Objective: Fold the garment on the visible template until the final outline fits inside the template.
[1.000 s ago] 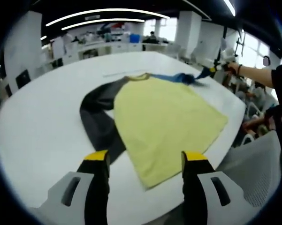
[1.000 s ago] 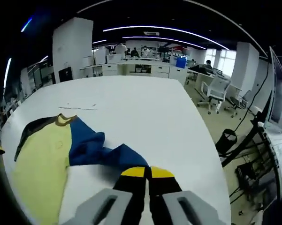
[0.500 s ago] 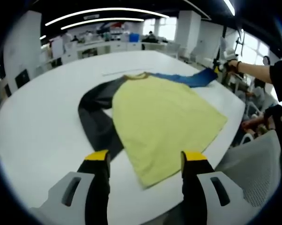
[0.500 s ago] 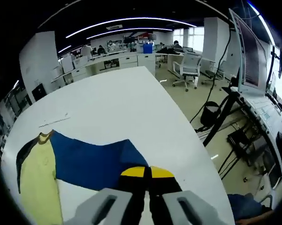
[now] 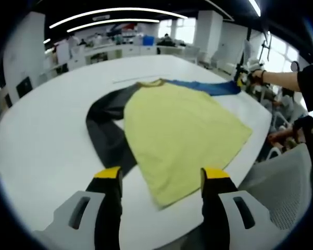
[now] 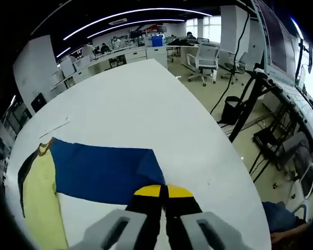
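Garment lies flat on the white desk, its blue sleeve reaching the desk's edge. Right gripper pinches that sleeve's end with closed jaws; left gripper hovers with jaws apart.

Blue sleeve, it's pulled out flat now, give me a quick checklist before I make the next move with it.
1. Right tongs gripping the blue fabric sleeve at its cuff: ok, jaws closed on it.
2. Blue sleeve spread flat, no bunching: ok.
3. Left tongs free: ok, open, above the yellow shirt body's hem, holding nothing.
4. Dark grey sleeve laid out: not ok, it lies bent.
5. Garment on the white table: ok, though the hem sits near the edge.
6. Template outline: cannot tell.
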